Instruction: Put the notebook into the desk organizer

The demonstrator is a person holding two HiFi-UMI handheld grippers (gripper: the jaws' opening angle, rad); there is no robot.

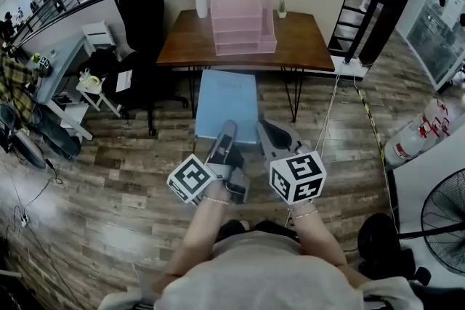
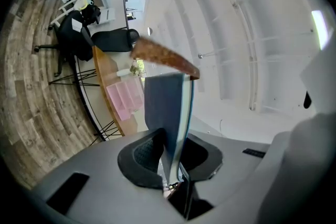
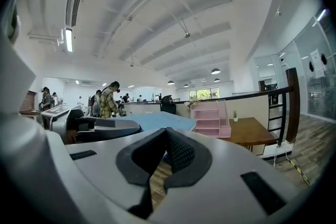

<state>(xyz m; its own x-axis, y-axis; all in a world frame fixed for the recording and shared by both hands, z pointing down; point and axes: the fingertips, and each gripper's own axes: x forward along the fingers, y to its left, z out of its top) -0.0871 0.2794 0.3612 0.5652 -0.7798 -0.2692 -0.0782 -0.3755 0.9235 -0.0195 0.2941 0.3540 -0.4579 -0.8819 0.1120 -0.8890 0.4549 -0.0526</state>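
Observation:
A light blue notebook (image 1: 227,102) hangs flat in the air in front of the wooden desk (image 1: 305,47). My left gripper (image 1: 227,128) is shut on its near edge. In the left gripper view the notebook (image 2: 165,107) stands edge-on between the jaws. The pink desk organizer (image 1: 243,25) stands on the desk's middle, beyond the notebook, and shows small in the left gripper view (image 2: 126,99). My right gripper (image 1: 265,128) floats just right of the left one, beside the notebook's near right corner. Its jaws (image 3: 167,134) are shut with nothing between them; the notebook (image 3: 152,120) and organizer (image 3: 210,118) lie ahead.
A white vase with flowers (image 1: 201,0) and a small potted plant (image 1: 282,9) flank the organizer. A black office chair (image 1: 145,18) stands left of the desk. Gas cylinders (image 1: 418,134) and a floor fan (image 1: 443,218) are at the right. Wooden floor lies below.

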